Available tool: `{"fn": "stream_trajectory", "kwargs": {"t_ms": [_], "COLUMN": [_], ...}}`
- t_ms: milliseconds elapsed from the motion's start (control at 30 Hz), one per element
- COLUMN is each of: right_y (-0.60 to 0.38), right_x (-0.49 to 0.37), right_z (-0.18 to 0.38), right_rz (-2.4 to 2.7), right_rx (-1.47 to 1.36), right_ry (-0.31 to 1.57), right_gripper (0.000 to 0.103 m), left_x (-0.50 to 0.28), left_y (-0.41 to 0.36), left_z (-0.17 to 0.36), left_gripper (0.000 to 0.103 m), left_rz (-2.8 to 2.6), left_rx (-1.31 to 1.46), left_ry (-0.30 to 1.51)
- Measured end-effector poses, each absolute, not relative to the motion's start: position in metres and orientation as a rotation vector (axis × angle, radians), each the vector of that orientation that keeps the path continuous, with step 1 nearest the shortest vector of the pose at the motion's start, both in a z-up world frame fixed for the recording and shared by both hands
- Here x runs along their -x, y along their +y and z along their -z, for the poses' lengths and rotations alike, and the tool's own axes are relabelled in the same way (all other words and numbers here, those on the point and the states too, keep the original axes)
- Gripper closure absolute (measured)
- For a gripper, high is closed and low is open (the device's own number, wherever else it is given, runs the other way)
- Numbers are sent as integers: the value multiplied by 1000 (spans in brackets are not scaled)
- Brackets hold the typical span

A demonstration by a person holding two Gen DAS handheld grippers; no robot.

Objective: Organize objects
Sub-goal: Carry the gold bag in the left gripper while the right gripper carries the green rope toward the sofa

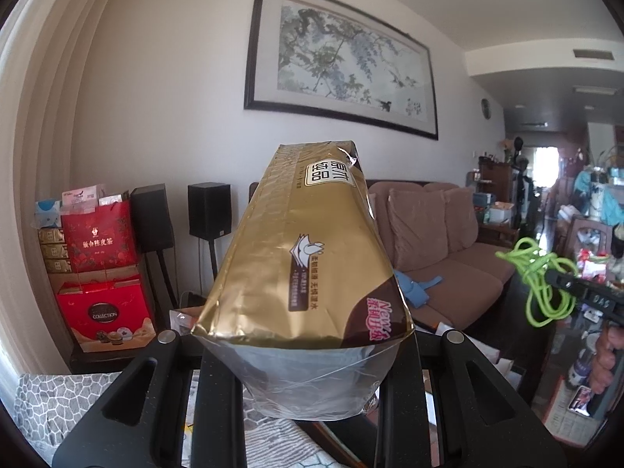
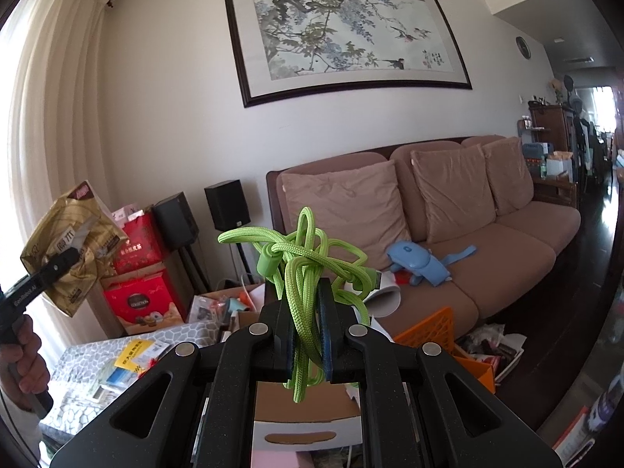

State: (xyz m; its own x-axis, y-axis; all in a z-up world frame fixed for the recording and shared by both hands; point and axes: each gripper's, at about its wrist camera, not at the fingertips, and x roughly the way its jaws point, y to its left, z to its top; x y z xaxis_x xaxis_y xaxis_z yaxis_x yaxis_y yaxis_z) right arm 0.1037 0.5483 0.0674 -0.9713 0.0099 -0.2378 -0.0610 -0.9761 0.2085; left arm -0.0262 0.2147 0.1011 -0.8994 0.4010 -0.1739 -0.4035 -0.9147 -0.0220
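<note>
A gold plastic-wrapped tissue pack (image 1: 304, 249) fills the middle of the left wrist view and hides the fingertips under it. In the right wrist view the same pack (image 2: 84, 234) hangs in the air at the far left, with my left gripper (image 2: 68, 257) shut on it. My right gripper (image 2: 308, 312) is shut on a tangled bundle of bright green cord (image 2: 300, 257), which sticks up above the blue pads (image 2: 325, 331) and dangles below them. The left wrist view shows that cord (image 1: 542, 284) at the right edge, held by the right gripper (image 1: 565, 284).
A brown sofa (image 2: 507, 241) with cushions runs along the far wall, with a blue soft item (image 2: 417, 265) on its seat. An orange crate (image 2: 429, 331) and a cardboard box (image 2: 304, 401) sit below my right gripper. Red gift boxes (image 2: 140, 304), black speakers (image 2: 228, 204) and a cluttered patterned cloth (image 2: 78, 358) are at the left.
</note>
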Motion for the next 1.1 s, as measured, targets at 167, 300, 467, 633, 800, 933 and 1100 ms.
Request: {"fn": "stream_trajectory", "kwargs": {"t_ms": [167,300,467,633,800,933,1100], "right_y": [549,550,551,551,552,552,553], "right_x": [-103,-104,-101,-100,-97,-97,-96], "right_z": [-68,-71,-71,-71,-71,-71,-69], "right_rz": [-3069,-3070,-3064,-3063,-3062,-3062,-3062], "right_rx": [366,352,352,354,359,359,365], "right_ry": [335,338,342,345,351,351,355], "right_gripper": [94,94,94,94,94,94,94], "left_x": [20,18,17,18,24,25,26], "left_y": [221,228,233,238,241,244,250], "left_z": [-107,-109,-110,-108,-105,-103,-102], "left_gripper": [79,78,79,78,79,79,78], "left_rz": [-2700,-2686,-2671,-2666,-2657,-2651,-2640], "left_rx": [212,200,196,202,228,236,245], "left_ry": [38,47,47,53,46,46,44]}}
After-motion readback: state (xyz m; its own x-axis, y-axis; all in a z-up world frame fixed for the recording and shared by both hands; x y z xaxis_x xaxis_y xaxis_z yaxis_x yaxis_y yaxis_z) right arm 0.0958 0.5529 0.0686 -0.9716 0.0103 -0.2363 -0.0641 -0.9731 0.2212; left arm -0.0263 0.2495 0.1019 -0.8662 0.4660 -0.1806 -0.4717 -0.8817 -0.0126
